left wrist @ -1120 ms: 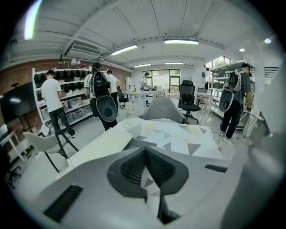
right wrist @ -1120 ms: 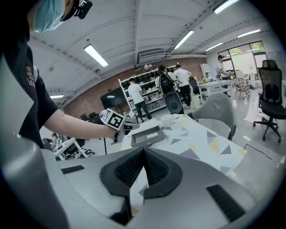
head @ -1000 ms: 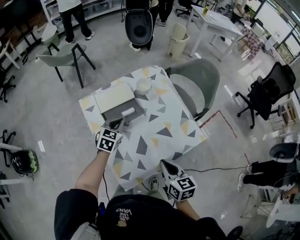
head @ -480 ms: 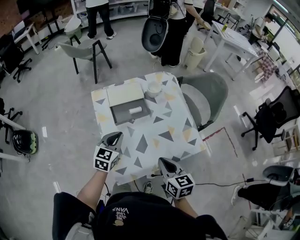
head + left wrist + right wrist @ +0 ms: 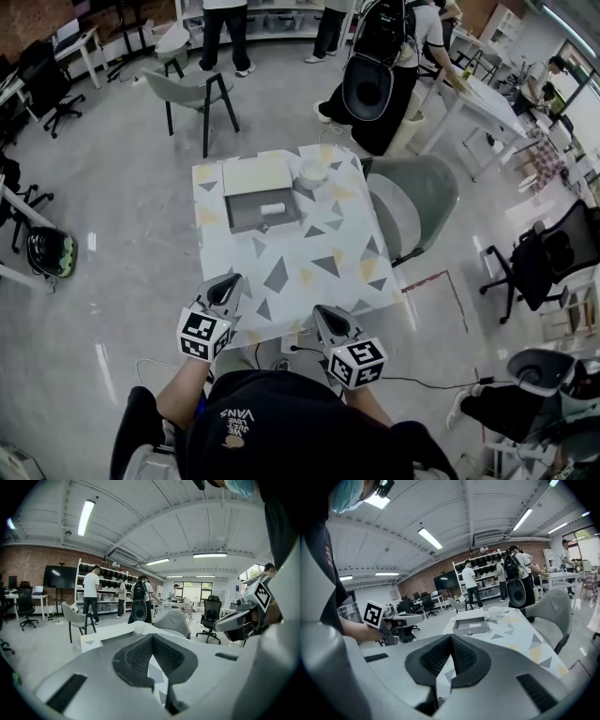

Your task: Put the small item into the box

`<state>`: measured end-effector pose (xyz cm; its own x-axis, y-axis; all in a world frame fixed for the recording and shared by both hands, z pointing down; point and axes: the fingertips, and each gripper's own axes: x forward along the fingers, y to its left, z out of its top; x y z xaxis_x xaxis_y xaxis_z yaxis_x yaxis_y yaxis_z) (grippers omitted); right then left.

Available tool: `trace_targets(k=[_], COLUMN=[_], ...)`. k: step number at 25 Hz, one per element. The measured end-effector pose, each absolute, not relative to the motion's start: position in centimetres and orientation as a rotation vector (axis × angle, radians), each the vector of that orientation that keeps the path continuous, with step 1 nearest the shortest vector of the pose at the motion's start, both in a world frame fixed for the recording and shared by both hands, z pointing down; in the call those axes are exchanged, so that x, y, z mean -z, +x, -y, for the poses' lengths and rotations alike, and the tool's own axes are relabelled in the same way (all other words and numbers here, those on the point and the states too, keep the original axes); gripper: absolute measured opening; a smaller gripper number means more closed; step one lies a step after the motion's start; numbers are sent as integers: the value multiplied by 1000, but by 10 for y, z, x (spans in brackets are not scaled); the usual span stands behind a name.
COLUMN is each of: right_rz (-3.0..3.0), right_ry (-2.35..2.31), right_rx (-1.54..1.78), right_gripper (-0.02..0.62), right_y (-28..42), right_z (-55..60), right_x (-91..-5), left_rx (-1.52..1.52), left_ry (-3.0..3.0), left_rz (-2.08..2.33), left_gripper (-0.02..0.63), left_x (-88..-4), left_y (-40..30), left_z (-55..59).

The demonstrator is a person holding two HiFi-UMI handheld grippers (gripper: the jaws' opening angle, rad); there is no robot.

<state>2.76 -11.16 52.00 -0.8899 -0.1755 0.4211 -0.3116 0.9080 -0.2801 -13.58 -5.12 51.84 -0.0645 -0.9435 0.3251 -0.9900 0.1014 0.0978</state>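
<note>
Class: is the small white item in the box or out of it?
In. The white item lies on the floor of the open grey box, inside its walls.

Black printed shirt (image 5: 272,427) — grey left gripper (image 5: 231,280) and right gripper (image 5: 320,310), black ribbed jaws.

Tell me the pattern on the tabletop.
White with grey and yellow triangles; the tabletop shows best in the head view.

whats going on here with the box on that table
A person stands at the near edge of the table with the left hand-held gripper and the right hand-held gripper, both shut and empty. The small white item lies inside the open grey box at the far side.
</note>
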Motion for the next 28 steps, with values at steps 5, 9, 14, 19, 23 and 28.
trace_targets(k=[5,9,14,19,23,28], right_rz=[2694,2696,2700,2705,2709,2706], right_ry=[297,261,224,224,230,236], right_rx=[-473,-468,-474,-457,-453,-447], right_gripper=[0,0,-1,0,-2,0], right_y=[38,42,47,49,48,46], right_z=[104,98,91,89,87,85], right_x=[-520,-522,-524,-527,-527,-528], left_rx=[-169,-147,-180,-189,-228,-231], left_ry=[1856,1814,1794,1798,1805,1800], left_rz=[2120,2147,2161,2175,2186,2188], left_gripper=[6,6,6,5,6,6], left_x=[-514,-511,-511,-506,-504,-503], left_y=[-114,-102,-88,-79,-79,-81], left_z=[27,13,-2,-10,-13,-17])
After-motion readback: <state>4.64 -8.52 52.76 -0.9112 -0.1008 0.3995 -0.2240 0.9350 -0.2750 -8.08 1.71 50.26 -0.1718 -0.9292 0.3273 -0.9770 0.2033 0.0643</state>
